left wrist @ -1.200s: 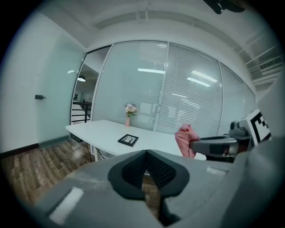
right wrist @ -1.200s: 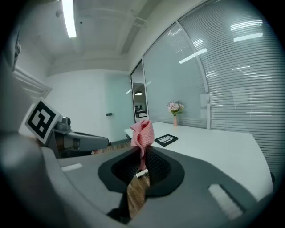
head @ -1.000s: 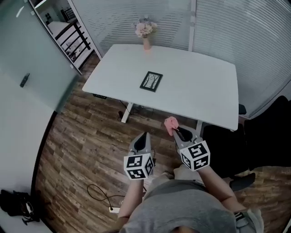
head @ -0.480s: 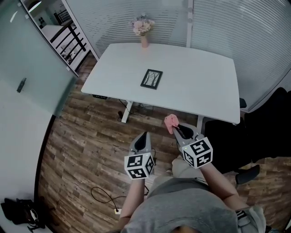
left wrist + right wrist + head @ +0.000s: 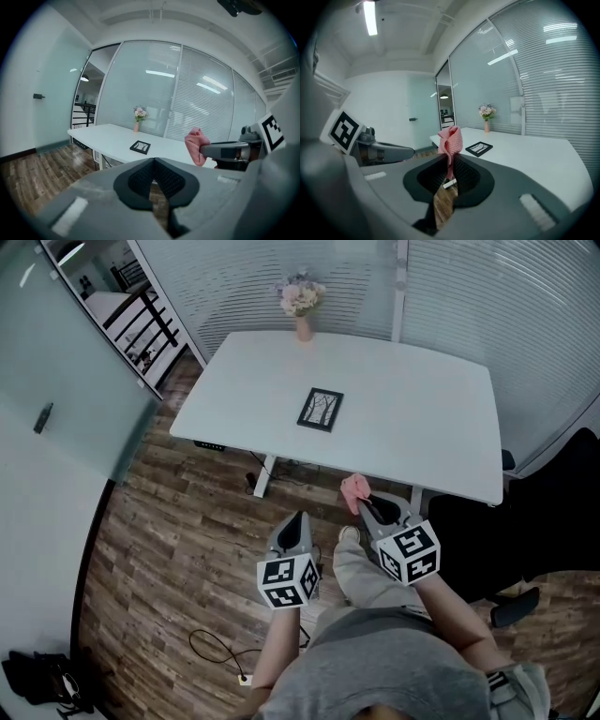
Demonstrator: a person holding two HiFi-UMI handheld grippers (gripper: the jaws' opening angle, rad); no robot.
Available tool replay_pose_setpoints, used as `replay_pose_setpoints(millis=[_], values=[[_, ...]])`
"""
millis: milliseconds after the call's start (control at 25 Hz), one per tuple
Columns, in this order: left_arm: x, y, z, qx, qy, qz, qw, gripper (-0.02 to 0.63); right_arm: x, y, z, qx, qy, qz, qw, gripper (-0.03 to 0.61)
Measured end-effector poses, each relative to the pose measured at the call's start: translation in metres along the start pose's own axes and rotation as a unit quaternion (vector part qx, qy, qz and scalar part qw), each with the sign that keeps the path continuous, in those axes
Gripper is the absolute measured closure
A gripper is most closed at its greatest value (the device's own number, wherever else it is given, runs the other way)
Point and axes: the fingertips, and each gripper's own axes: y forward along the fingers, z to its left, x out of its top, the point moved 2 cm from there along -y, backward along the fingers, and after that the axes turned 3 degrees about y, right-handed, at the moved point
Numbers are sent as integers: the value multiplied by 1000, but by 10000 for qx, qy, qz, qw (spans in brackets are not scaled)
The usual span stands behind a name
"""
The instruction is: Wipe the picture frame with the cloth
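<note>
A small black picture frame (image 5: 321, 410) lies flat near the middle of the white table (image 5: 422, 427); it also shows in the left gripper view (image 5: 140, 147) and the right gripper view (image 5: 478, 148). My right gripper (image 5: 362, 505) hovers over the floor just short of the table's near edge, shut on a bunched pink cloth (image 5: 353, 491) that sticks up from its jaws (image 5: 451, 140). Beside it to the left, my left gripper (image 5: 299, 519) is shut with nothing in it. Both point toward the table.
A pink vase of flowers (image 5: 302, 302) stands at the table's far edge. Glass walls with blinds run behind the table. A dark chair (image 5: 511, 540) stands at the right. A cable and power strip (image 5: 225, 657) lie on the wooden floor; my leg (image 5: 361, 573) steps forward between the grippers.
Both grippers have moved a little closer to the table, the pink cloth still held. A leg has stepped forward between them.
</note>
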Motion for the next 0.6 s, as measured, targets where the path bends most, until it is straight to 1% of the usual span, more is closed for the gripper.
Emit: replay_pose_setpoints(millis=[200, 400, 600], values=[[3, 31, 21, 76, -4, 31, 10000, 612, 8, 39, -15, 61, 41, -108, 9999, 538], [7, 67, 45, 27, 75, 174, 9998, 612, 17, 80, -33, 33, 63, -151, 9999, 538], [23, 114, 67, -71, 90, 259, 9996, 612, 35, 129, -60, -2, 51, -128, 9999, 538]])
